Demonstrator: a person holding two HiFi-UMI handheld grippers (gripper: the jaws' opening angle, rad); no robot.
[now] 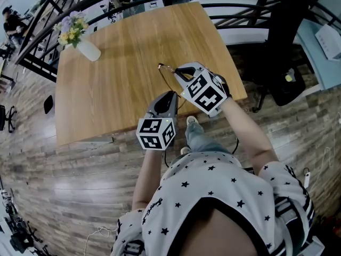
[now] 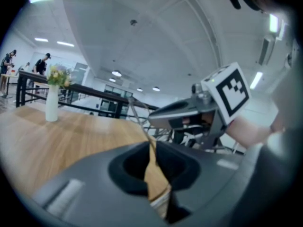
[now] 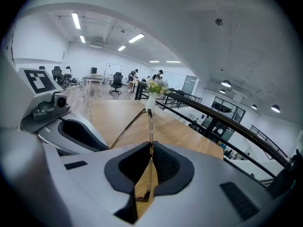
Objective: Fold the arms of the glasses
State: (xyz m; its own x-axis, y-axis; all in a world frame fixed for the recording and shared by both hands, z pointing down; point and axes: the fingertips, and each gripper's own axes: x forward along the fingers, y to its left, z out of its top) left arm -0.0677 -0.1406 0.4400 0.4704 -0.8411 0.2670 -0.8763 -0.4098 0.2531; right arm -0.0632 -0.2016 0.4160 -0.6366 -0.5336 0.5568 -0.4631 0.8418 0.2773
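Note:
Thin gold-rimmed glasses hang above the wooden table, held between both grippers. My left gripper is shut on one amber temple arm, which runs out of its jaws as a thin wire. The right gripper sits just beyond it and is shut on another part of the glasses; a second thin arm slants off to the left from there. In the left gripper view the right gripper is close ahead. The lenses are too thin to make out.
A white vase of flowers stands at the table's far left corner. A black railing runs behind the table and a dark chair is to the right. The person's foot shows below the near table edge.

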